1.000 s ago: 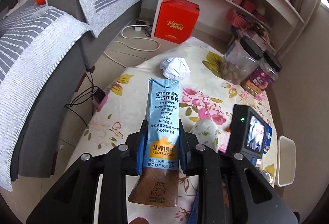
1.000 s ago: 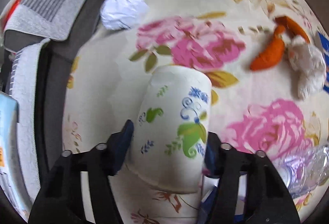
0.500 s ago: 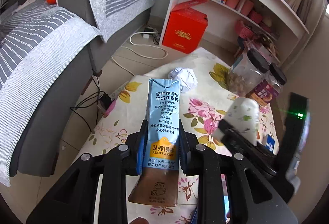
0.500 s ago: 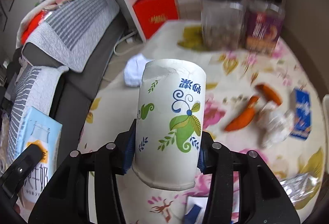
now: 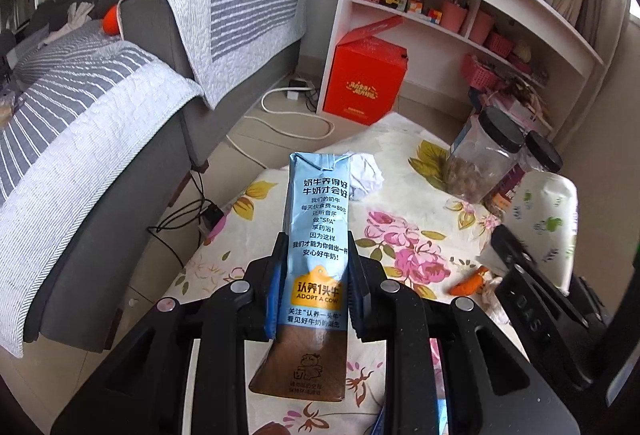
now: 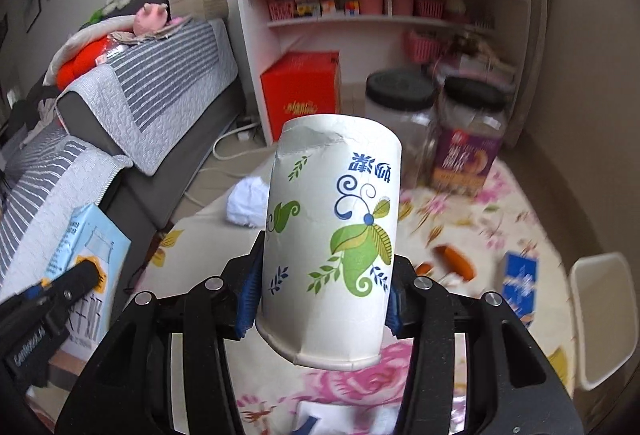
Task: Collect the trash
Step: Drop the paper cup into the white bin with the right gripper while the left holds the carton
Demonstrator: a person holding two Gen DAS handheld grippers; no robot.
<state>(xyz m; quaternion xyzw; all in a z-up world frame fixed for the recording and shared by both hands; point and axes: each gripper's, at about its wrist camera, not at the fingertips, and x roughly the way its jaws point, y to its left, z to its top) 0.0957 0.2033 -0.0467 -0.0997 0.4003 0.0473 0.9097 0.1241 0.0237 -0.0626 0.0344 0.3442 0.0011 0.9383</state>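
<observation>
Both grippers loaded with trash, held above the floral-cloth table.

Left gripper (image 5: 316, 287) clamped tight on a tall light-blue milk carton (image 5: 318, 231) with Chinese print and a brown base; carton upright between the blue pads, clear of the table (image 5: 404, 235). Right gripper (image 6: 320, 299) pinching a white paper cup with green leaf and blue swirl print (image 6: 332, 235), upside down, torn rim edge up top; pads press both sides, cup lifted off the table. Remaining on the flowered tablecloth: crumpled white paper ball (image 5: 366, 175) near the far edge, orange peel pieces (image 6: 454, 261), small blue packet (image 6: 518, 281), two clear black-lidded jars (image 6: 432, 123) at the far end. Grey striped sofa (image 5: 120, 95) to the left, red cardboard box (image 5: 364, 75) under the white shelf unit (image 5: 460, 7).
</observation>
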